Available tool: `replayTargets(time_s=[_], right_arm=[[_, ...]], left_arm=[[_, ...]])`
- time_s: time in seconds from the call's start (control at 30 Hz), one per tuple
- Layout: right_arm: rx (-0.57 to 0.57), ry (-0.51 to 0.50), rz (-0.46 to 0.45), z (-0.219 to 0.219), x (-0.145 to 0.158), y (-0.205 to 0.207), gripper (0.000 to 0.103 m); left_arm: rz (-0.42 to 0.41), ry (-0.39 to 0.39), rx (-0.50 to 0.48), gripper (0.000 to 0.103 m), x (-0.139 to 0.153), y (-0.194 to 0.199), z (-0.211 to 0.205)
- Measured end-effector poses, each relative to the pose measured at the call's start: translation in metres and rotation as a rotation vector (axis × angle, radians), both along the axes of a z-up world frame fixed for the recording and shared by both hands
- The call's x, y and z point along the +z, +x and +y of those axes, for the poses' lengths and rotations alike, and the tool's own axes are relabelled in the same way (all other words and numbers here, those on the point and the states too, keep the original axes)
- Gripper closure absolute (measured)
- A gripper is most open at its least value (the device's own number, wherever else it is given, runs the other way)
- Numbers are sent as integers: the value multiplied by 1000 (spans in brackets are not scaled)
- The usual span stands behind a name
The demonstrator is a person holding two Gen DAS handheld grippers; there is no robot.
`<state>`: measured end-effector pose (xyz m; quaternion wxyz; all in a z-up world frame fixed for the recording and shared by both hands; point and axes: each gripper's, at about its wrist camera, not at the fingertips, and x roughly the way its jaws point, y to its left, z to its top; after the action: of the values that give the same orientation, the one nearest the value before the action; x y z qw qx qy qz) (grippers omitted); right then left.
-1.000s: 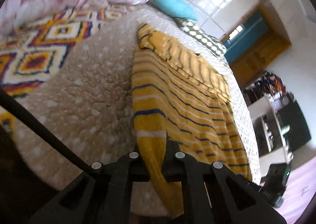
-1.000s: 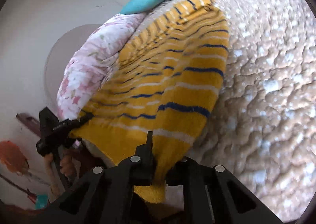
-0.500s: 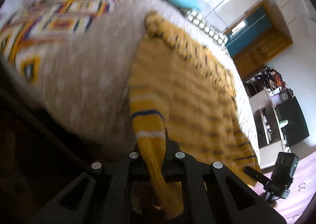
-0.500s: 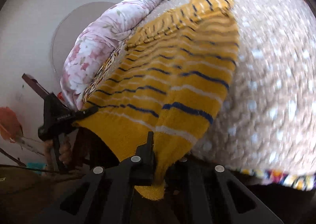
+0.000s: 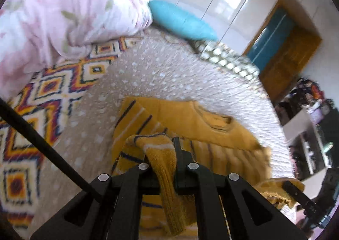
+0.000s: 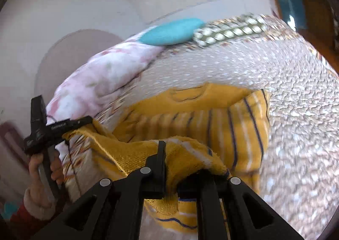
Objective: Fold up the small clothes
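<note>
A yellow knit sweater point(image 5: 203, 125) with navy and white stripes lies on the bed; its collar end rests flat and its hem end is lifted and carried over it. My left gripper point(image 5: 167, 161) is shut on one hem corner. My right gripper point(image 6: 178, 168) is shut on the other hem corner of the sweater point(image 6: 222, 125). The left gripper also shows in the right wrist view point(image 6: 63, 125), held in a hand, pinching the hem. The right gripper shows at the lower right of the left wrist view point(image 5: 296, 193).
The bed has a beige dotted blanket point(image 5: 161, 70) and a patterned rug-like cover point(image 5: 53, 91). A pink floral duvet point(image 5: 63, 13), a teal pillow point(image 5: 182, 21) and a checked pillow point(image 5: 228, 60) lie at the far end. Furniture stands at the right point(image 5: 313, 129).
Both grippers have lifted the hem from the bed's near edge and carried it forward over the sweater toward the collar, so the lower half now arches above the upper half.
</note>
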<state>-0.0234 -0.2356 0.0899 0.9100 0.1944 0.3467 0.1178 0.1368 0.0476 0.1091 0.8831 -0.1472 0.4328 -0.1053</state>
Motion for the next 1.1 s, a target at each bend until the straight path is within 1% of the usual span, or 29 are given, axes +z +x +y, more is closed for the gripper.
replayTargets(time_s=[0.1,0.17,0.23,0.3,0.37,0.43,0.47,0.5,0.53,0.57,0.6,0.63,0.67,0.7,0.77,0.83,0.93,1.03,1.1], right_arm=[[-45,37,66,-14,-22,43,95],[-56,73,92,-22,-32,62,94],[-58,116,108,-31,-39,78,92],[-74,163,126,-41,-46,93,90],[-85,221,159,-51,-56,111,88],[-96,253,197,-57,-67,129,85],[-102,271,218,-60,-73,137,81],[-108,299,234,-62,-78,144,74],[-120,338,245,-66,-84,150,71],[-133,368,247,-68,-87,154,64],[-148,408,245,-72,-89,157,55],[-166,448,239,-76,-90,160,50],[-187,479,229,-81,-90,161,42],[-206,499,223,-85,-89,163,40],[-232,504,225,-90,-88,169,39],[-242,470,231,-92,-84,173,39],[-246,422,233,-97,-73,175,39],[-271,371,187,-107,-53,159,32],[-273,332,167,-115,-42,142,30]], left_arm=[[68,22,8,96,-28,31,-11],[85,13,8,96,-39,39,-7],[100,-18,9,92,-47,49,-2],[120,-73,19,92,-55,61,5],[156,-153,25,85,-62,72,11],[174,-218,37,73,-66,82,16],[171,-227,41,70,-66,85,17],[166,-232,43,62,-65,87,17],[157,-241,41,55,-64,88,18],[149,-247,44,51,-62,90,19],[132,-245,61,44,-58,91,21],[118,-235,78,38,-56,91,23],[102,-219,102,37,-52,92,26],[96,-204,118,36,-51,94,29],[103,-179,139,36,-49,99,35],[105,-172,153,36,-46,99,43],[91,-147,153,36,-37,87,54],[74,-73,124,36,-27,67,58],[66,-30,97,35,-25,54,58]])
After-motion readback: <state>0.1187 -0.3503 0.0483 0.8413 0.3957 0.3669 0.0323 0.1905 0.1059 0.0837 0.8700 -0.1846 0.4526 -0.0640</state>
